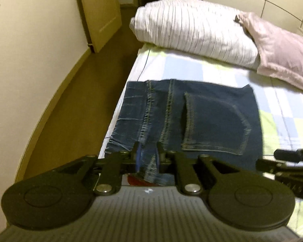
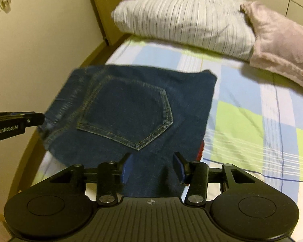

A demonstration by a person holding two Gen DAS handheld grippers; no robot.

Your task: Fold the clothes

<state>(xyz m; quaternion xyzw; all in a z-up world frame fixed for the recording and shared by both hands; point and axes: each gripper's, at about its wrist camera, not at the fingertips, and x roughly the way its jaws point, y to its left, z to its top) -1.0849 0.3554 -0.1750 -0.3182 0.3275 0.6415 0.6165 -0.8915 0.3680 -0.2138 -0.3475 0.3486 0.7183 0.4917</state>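
While the folded jeans (image 1: 192, 117) are lying pocket-up just below the striped pillow (image 1: 194, 30), the left gripper (image 1: 147, 151) is pinching their frayed hem; right gripper (image 2: 151, 165) is hovering wide open, its view showing something red (image 2: 200, 151) underneath.

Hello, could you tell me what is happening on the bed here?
A person is folding a pair of jeans on a checked bedsheet, using two handheld grippers. The left gripper is shut on denim at the near left edge. The right gripper is open, its fingers either side of the near edge. A striped pillow and a pink one lie beyond.
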